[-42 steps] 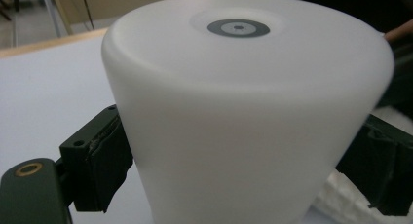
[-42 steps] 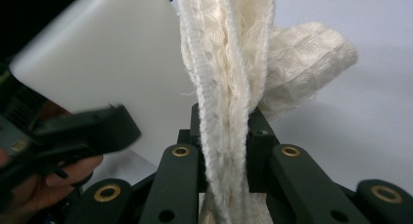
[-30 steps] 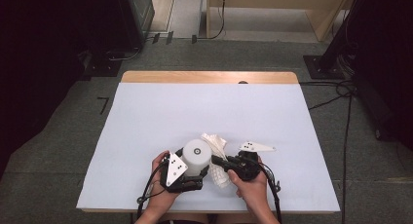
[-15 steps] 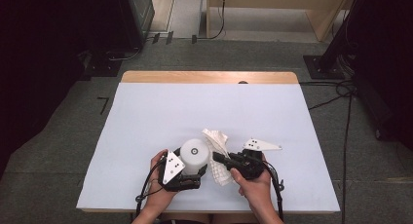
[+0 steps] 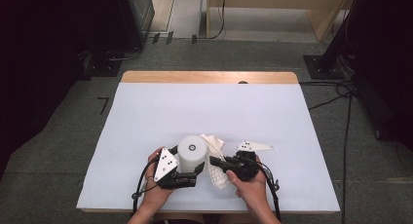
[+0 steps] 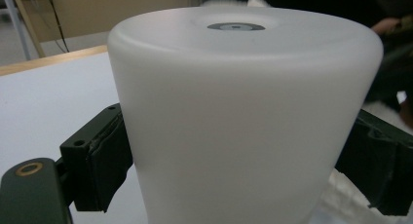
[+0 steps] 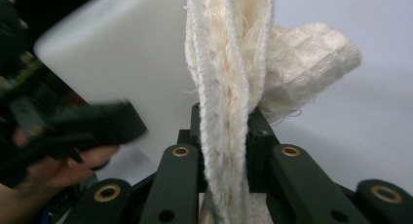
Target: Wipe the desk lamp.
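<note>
A white frosted cup stands upside down on the light table cover near the front edge. My left gripper is shut on the cup, one black pad pressed on each side of it. A cream waffle-weave cloth lies against the cup's right side. My right gripper is shut on the cloth, which rises pinched between its jaws and bunches up beyond them. In the right gripper view the cup's wall lies just behind the cloth.
The table cover spreads wide behind and to both sides of the cup. A wooden table edge runs along the back. Cables lie on the floor at the right, and dark equipment stands at the left.
The cup and my left gripper have shifted slightly left. The cloth has been drawn in closer against the cup's right side.
</note>
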A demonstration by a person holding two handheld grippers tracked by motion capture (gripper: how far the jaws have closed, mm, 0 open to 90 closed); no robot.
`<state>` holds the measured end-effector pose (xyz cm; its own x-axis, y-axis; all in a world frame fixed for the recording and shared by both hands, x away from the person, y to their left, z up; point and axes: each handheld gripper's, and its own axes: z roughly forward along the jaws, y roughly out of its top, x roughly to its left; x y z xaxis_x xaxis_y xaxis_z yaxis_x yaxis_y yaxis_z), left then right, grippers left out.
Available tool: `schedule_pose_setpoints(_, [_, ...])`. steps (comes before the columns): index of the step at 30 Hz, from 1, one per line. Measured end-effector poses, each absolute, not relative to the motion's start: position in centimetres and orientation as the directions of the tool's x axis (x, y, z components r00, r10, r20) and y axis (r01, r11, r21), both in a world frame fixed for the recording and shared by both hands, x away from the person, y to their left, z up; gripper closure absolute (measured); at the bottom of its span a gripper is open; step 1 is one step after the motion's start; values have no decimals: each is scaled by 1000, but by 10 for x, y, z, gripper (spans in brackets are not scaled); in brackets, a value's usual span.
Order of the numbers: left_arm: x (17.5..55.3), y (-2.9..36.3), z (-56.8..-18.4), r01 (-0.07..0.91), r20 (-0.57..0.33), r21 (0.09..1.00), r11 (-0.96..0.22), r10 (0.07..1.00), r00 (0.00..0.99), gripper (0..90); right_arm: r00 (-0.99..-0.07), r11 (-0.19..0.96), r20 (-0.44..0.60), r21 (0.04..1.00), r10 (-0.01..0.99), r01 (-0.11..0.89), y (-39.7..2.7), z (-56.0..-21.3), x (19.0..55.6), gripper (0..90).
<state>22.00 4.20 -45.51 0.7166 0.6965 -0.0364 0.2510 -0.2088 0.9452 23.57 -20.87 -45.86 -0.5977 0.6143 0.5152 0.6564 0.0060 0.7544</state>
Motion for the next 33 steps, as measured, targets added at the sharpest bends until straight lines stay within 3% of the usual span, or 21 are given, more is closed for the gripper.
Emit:
schedule_pose_setpoints(4, [222, 42, -459, 231, -17, 947, -224, 682, 731, 88, -627, -56, 529, 788, 572, 613, -218, -440, 233, 791])
schedule_pose_setpoints(8, [228, 46, -465, 237, -14, 943, -233, 684, 730, 88, -623, -73, 499, 811, 602, 580, -229, -428, 230, 793])
schedule_pose_setpoints(17, [229, 48, -478, 243, 2, 933, -264, 682, 731, 86, -572, -90, 506, 794, 646, 601, -242, -437, 236, 793])
schedule_pose_setpoints(22, [222, 44, -476, 303, -78, 936, -178, 735, 674, 0, -564, -83, 509, 786, 651, 613, -242, -444, 239, 792])
schedule_pose_setpoints(28, [213, 19, -479, 329, -2, 921, -210, 841, 541, 0, -559, -72, 505, 781, 658, 620, -239, -448, 240, 792])
schedule_pose_setpoints(33, [215, 24, -478, 331, -10, 922, -200, 844, 537, 84, -559, -55, 501, 775, 661, 629, -234, -452, 239, 792])
